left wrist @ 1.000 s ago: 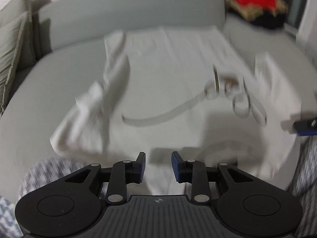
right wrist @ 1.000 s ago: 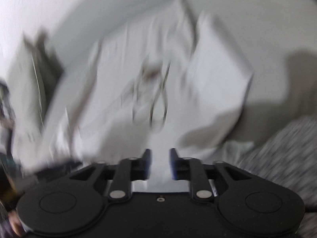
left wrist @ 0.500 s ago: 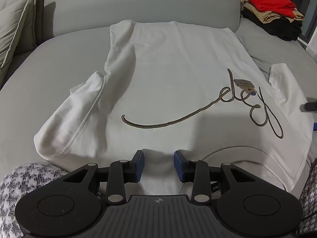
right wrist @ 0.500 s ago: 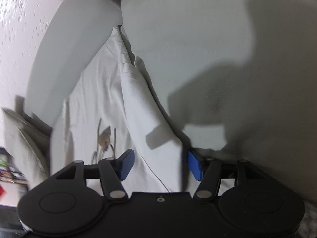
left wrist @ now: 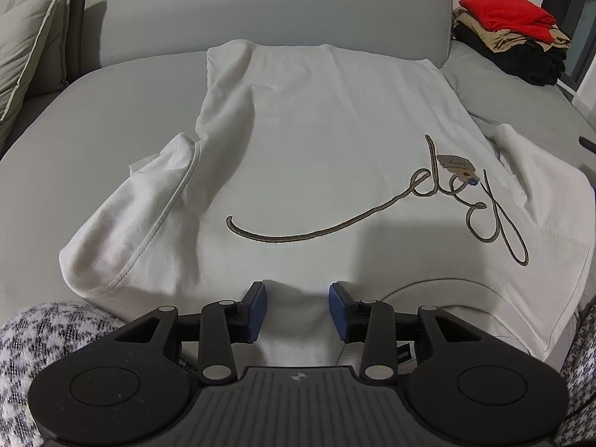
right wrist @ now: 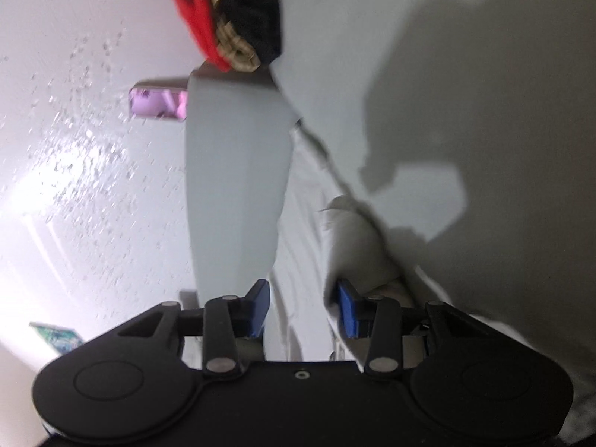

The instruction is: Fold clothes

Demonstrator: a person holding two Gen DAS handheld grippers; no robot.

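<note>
A white T-shirt (left wrist: 316,141) with a brown script line across the chest lies flat on a grey sofa seat (left wrist: 93,119), collar toward me. Its left sleeve (left wrist: 130,223) is bunched up; its right sleeve (left wrist: 540,171) lies flat. My left gripper (left wrist: 298,309) is open, just above the shirt's near edge beside the collar, holding nothing. My right gripper (right wrist: 301,309) is open and rolled sideways over the shirt's right edge, with a fold of the white fabric (right wrist: 354,238) by its right finger.
A stack of folded clothes, red on top of tan and black (left wrist: 514,37), sits at the sofa's far right and shows in the right wrist view (right wrist: 227,18). Grey cushions (left wrist: 22,44) stand at far left. The sofa backrest (left wrist: 260,11) runs behind the shirt.
The left gripper has steadied at the shirt's near edge and opened wider. The right gripper has swung off the chest to the shirt's right side, opened, and rolled sideways.
</note>
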